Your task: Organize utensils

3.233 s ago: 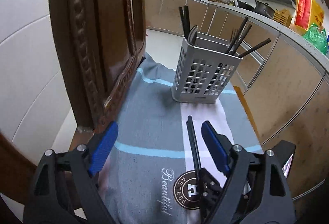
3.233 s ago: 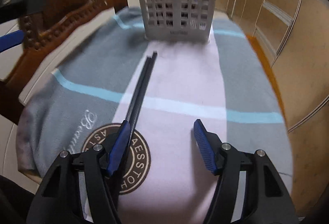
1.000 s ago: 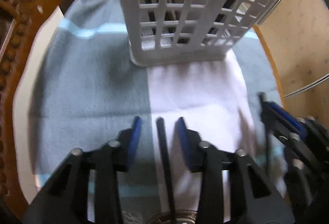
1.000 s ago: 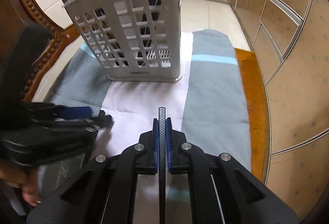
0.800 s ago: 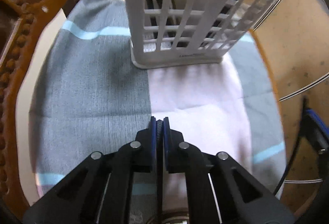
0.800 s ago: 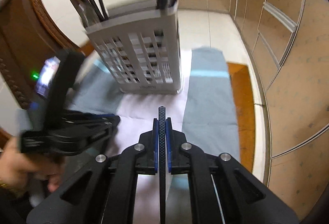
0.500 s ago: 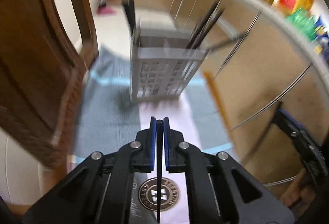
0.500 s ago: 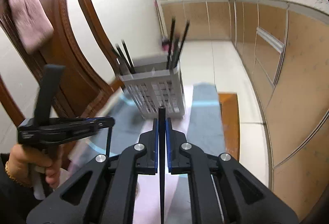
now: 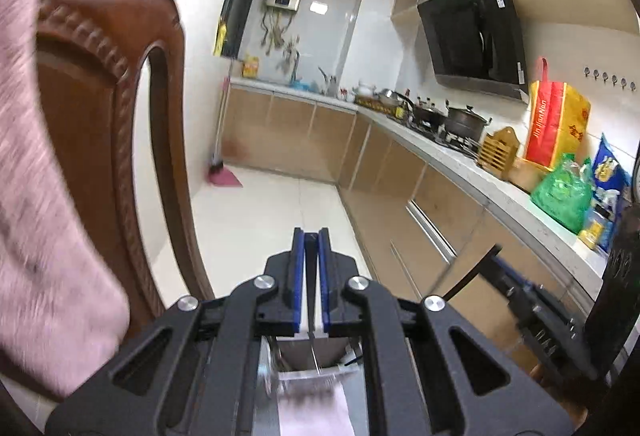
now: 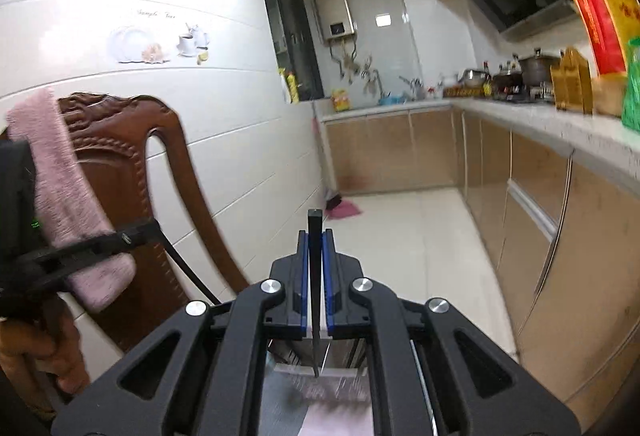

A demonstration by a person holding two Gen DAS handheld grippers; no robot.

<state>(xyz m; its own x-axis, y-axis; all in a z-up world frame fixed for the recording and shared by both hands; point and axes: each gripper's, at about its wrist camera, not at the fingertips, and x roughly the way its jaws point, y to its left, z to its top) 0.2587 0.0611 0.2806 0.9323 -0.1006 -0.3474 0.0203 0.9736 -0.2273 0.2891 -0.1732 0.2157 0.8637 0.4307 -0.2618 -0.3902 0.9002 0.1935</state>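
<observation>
We look out over the kitchen, with the carved wooden chair (image 10: pixel 132 171) at our left and a pink towel (image 10: pixel 60 195) draped over its back. Low between our two tools, the grey utensil caddy (image 10: pixel 320 364) shows only as a blurred rim, standing on the cloth (image 10: pixel 340 420) below. Our right tongs (image 10: pixel 315 236) are clamped on a black chopstick (image 10: pixel 315 276) that runs down toward the caddy. Our left tongs (image 9: pixel 310 236) are pressed together on a second black chopstick (image 9: pixel 310 316), its thin tip hanging down above the caddy.
</observation>
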